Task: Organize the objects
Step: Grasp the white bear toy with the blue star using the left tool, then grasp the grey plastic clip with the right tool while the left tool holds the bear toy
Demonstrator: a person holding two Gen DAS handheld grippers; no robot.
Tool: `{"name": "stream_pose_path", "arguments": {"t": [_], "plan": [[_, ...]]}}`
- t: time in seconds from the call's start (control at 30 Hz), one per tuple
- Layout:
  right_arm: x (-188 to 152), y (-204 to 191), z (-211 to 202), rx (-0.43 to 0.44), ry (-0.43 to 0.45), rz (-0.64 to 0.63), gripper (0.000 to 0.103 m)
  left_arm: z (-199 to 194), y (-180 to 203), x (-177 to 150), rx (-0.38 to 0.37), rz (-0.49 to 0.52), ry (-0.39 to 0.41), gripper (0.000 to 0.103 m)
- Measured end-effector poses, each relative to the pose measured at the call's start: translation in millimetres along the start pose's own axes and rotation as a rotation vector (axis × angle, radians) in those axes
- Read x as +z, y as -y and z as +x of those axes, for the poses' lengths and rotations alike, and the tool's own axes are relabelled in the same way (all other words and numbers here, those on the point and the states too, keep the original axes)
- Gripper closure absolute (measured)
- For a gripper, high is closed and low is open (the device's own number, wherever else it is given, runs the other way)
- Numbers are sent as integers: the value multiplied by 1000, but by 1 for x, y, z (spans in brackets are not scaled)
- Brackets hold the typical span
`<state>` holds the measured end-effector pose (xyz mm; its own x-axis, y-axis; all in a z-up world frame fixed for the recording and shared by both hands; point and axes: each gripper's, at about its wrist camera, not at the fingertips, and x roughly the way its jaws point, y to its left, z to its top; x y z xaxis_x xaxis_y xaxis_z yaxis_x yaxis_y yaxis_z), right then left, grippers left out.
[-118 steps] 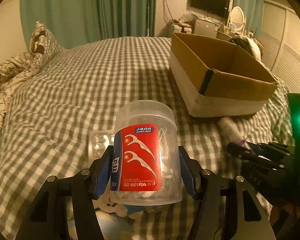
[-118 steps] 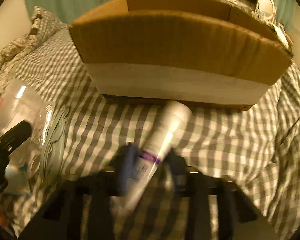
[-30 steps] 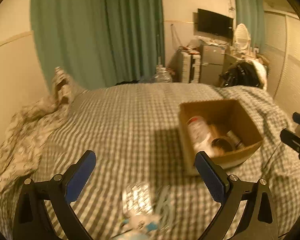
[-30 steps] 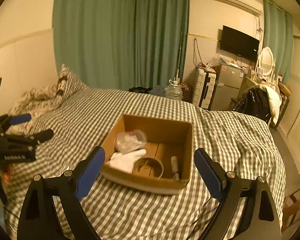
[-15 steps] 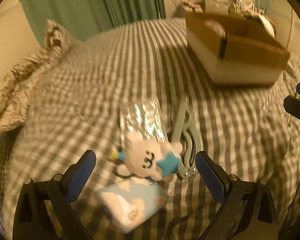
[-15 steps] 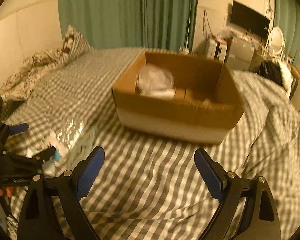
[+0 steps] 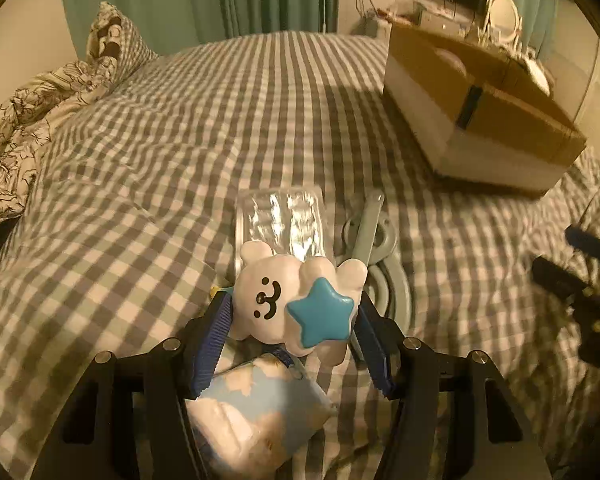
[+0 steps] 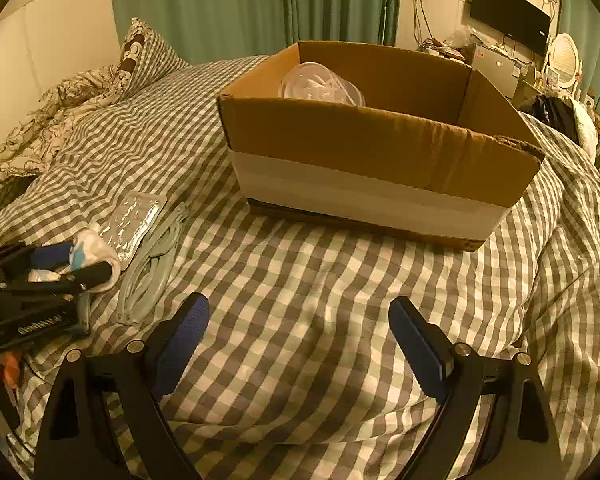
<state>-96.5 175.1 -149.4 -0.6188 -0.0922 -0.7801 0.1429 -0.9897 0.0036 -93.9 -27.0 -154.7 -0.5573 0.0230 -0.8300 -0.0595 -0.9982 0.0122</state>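
My left gripper (image 7: 292, 320) is shut on a white bear toy with a blue star (image 7: 292, 300), low over the checked bed; it also shows in the right wrist view (image 8: 96, 256). A blue-and-white packet (image 7: 256, 412) lies under the fingers. A blister pack (image 7: 280, 224) and a pale green hanger-like item (image 7: 368, 236) lie just beyond the toy. The cardboard box (image 8: 380, 148) stands on the bed with a clear plastic jar (image 8: 320, 84) inside. My right gripper (image 8: 300, 332) is open and empty over the bed in front of the box.
A patterned pillow and crumpled duvet (image 7: 40, 92) lie at the bed's left. Green curtains (image 8: 260, 0), a TV (image 8: 508, 12) and cluttered furniture stand behind the bed. A dark bag (image 8: 556, 116) sits at the far right.
My left gripper has dropped to the toy and closed on it. My right gripper has come lower and nearer the box front, still open.
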Motion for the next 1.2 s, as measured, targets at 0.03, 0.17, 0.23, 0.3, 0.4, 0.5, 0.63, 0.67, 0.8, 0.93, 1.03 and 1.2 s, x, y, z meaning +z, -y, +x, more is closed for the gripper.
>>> {"name": "stream_pose_path", "arguments": {"t": [0.03, 0.17, 0.23, 0.3, 0.4, 0.5, 0.63, 0.67, 0.8, 0.93, 1.03, 1.2], "plan": [[0, -2, -1, 1, 0, -3, 12, -7, -2, 2, -2, -4, 18, 41], [2, -21, 0, 23, -5, -21, 12, -34, -13, 12, 2, -12, 80, 41], [4, -36, 4, 34, -14, -41, 12, -43, -21, 15, 22, -14, 101, 41], [5, -51, 11, 46, -24, -60, 12, -47, -29, 17, 51, -16, 109, 41], [9, -72, 26, 80, -57, -79, 12, -45, -40, 16, 47, -41, 106, 41], [12, -93, 46, 93, -94, -110, 12, -39, -46, 15, 42, -55, 93, 41], [14, -109, 75, 103, -148, -129, 12, -32, -50, 11, 36, -70, 76, 41], [13, -111, 80, 101, -159, -131, 12, -31, -50, 11, 33, -72, 75, 41], [11, -118, 92, 78, -165, -162, 14, -27, -52, 11, 23, -72, 67, 41], [8, -123, 90, 73, -149, -192, 34, -26, -49, 10, 28, -63, 62, 41], [7, -120, 84, 83, -142, -195, 50, -27, -47, 10, 32, -56, 61, 41], [4, -101, 59, 86, -111, -150, 51, -30, -40, 10, 35, -32, 63, 41]]}}
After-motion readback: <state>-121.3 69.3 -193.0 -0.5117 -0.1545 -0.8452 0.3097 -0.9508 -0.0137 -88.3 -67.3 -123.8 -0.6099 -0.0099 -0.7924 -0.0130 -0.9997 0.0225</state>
